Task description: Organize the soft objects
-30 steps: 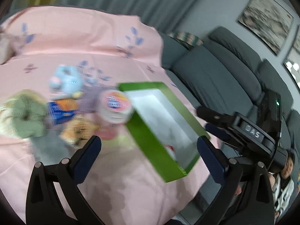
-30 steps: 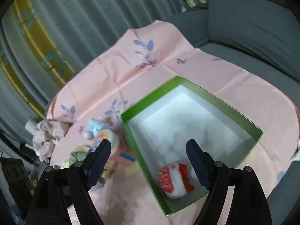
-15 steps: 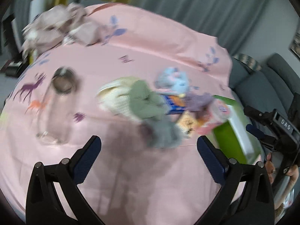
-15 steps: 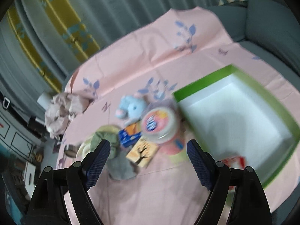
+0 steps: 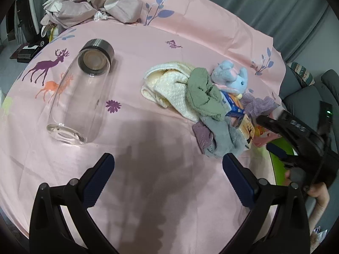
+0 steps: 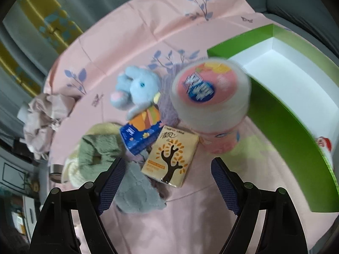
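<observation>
A heap of soft things lies on the pink cloth: a blue plush elephant [image 6: 137,89], a green cloth [image 6: 95,152], a cream towel [image 5: 167,86], a grey cloth [image 6: 137,192], a purple cloth [image 5: 203,135], a yellow tissue pack [image 6: 171,158], a blue tissue pack [image 6: 142,131] and a round pink wet-wipe tub [image 6: 209,97]. My right gripper [image 6: 165,182] hangs open just above the yellow pack and grey cloth. My left gripper [image 5: 167,177] is open over bare cloth, short of the heap. The green box [image 6: 281,114] holds a red-and-white item [image 6: 324,146].
A clear glass bottle [image 5: 78,97] with a metal cap lies on its side at the left. A crumpled beige cloth [image 5: 91,2] sits at the far edge. A grey sofa [image 5: 307,93] stands beyond the table on the right. The right gripper's body [image 5: 296,139] and a hand [image 5: 317,190] show there.
Both views have swung from the green box leftward to the heap. The right gripper has come down close over the tissue packs. The left gripper now faces the bottle and the heap.
</observation>
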### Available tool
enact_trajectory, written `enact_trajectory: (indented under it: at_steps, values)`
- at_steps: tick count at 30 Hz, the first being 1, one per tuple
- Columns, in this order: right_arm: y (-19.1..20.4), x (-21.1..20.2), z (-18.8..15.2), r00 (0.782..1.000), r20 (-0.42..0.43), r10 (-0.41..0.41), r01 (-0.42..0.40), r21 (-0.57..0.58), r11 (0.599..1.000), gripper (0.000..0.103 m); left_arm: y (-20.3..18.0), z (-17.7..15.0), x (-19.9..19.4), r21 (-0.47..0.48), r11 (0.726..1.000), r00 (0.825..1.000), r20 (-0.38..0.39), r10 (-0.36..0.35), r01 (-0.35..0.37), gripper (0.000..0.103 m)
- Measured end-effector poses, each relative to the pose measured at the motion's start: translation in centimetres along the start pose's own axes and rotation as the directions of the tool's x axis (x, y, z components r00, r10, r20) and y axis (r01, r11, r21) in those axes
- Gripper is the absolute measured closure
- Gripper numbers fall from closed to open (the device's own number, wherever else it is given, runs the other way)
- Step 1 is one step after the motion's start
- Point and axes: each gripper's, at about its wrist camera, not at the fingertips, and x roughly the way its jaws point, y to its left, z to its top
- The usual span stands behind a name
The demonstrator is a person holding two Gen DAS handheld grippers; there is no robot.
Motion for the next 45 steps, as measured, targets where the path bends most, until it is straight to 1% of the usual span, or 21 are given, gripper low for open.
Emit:
enact_trajectory:
  at_steps: [1, 3, 5, 7, 10, 11, 14, 17, 20, 22, 24, 25, 28, 30, 34, 37, 40, 42, 45]
  values:
    - [0.1, 0.8, -0.1, 1.000, -0.017, -0.016, 0.016, 0.000, 1.000, 0.019, 0.0, 0.0, 0.1, -0.001, 1.000, 1.000, -0.003, 0.002, -0.002, 0.001]
    - [0.1, 2.0, -0.2, 0.998, -0.057, 0.001, 0.000, 0.010, 1.000, 0.021, 0.0, 0.0, 0.0, -0.003, 1.000, 1.000, -0.002, 0.006, -0.006, 0.001]
    - [0.2, 2.9, -0.3, 0.997, -0.075, -0.024, 0.025, 0.008, 1.000, 0.026, -0.1, 0.0, -0.1, -0.002, 1.000, 1.000, 0.000, 0.005, -0.005, 0.001]
    - [0.3, 3.4, -0.4, 0.997, -0.066, -0.044, 0.044, -0.003, 0.999, 0.029, -0.2, 0.0, -0.1, 0.003, 1.000, 1.000, -0.001, 0.005, -0.005, 0.001]
    - [0.9, 4.1, -0.3, 0.997, -0.060, -0.042, 0.040, -0.045, 0.998, 0.039, -0.4, -0.1, 0.1, 0.014, 1.000, 1.000, -0.004, 0.014, -0.014, 0.001]
    - [1.0, 4.2, -0.2, 0.997, -0.053, -0.047, 0.044, -0.064, 0.997, 0.040, -0.4, -0.1, 0.1, 0.017, 1.000, 1.000, -0.003, 0.021, -0.020, 0.001]
    - [0.9, 4.1, -0.1, 0.998, -0.056, -0.043, 0.039, -0.074, 0.996, 0.042, -0.1, -0.1, 0.1, 0.012, 0.999, 0.999, 0.000, 0.036, -0.036, 0.001]
    - [1.1, 2.9, -0.4, 0.998, -0.064, -0.021, 0.014, -0.104, 0.994, 0.043, 0.4, 0.1, 0.1, -0.003, 0.999, 0.999, 0.001, 0.035, -0.035, 0.001]
    - [1.7, 0.6, -0.6, 0.998, -0.048, 0.030, -0.037, -0.161, 0.986, 0.043, 0.6, 0.1, 0.1, -0.008, 0.999, 0.999, 0.001, 0.051, -0.051, 0.001]
    - [2.4, -0.8, -1.0, 0.994, -0.075, 0.085, -0.100, -0.228, 0.968, 0.043, 0.8, 0.2, 0.0, -0.017, 0.999, 0.999, 0.000, 0.051, -0.051, 0.001]
    - [2.5, -1.1, -1.3, 0.980, -0.134, 0.144, -0.175, -0.257, 0.951, 0.043, 1.2, 0.3, 0.0, -0.033, 0.999, 0.999, -0.006, 0.039, -0.039, 0.002]
    - [2.7, -1.1, -1.6, 0.967, -0.181, 0.179, -0.224, -0.268, 0.937, 0.043, 1.5, 0.4, -0.1, -0.047, 0.999, 1.000, -0.009, 0.028, -0.028, 0.002]
    - [3.7, -0.7, -2.8, 0.936, -0.272, 0.223, -0.305, -0.316, 0.898, 0.043, 2.0, 0.5, -0.3, -0.070, 0.997, 1.000, -0.010, 0.016, -0.016, 0.002]
    - [4.6, -0.4, -3.6, 0.931, -0.303, 0.205, -0.313, -0.368, 0.876, 0.043, 2.1, 0.6, -0.3, -0.078, 0.997, 1.000, -0.012, 0.016, -0.017, 0.002]
    - [6.2, 0.7, -5.4, 0.923, -0.350, 0.157, -0.307, -0.426, 0.851, 0.043, 2.7, 0.9, -0.5, -0.096, 0.995, 1.000, -0.012, 0.010, -0.011, 0.002]
    - [6.4, 1.5, -6.2, 0.927, -0.359, 0.111, -0.276, -0.449, 0.850, 0.043, 3.4, 1.0, -0.7, -0.114, 0.993, 1.000, -0.016, 0.001, -0.003, 0.002]
    - [6.0, 1.8, -6.9, 0.927, -0.370, 0.066, -0.249, -0.471, 0.846, 0.043, 4.3, 1.2, -1.0, -0.157, 0.988, 1.000, -0.016, -0.014, 0.011, 0.002]
    - [6.1, 2.1, -7.1, 0.928, -0.370, 0.043, -0.235, -0.492, 0.838, 0.043, 4.4, 1.4, -1.2, -0.161, 0.986, 0.999, -0.010, -0.032, 0.030, 0.002]
    - [6.3, 2.4, -7.2, 0.927, -0.375, 0.007, -0.212, -0.508, 0.835, 0.043, 4.5, 1.6, -1.2, -0.163, 0.986, 0.999, -0.010, -0.038, 0.036, 0.002]
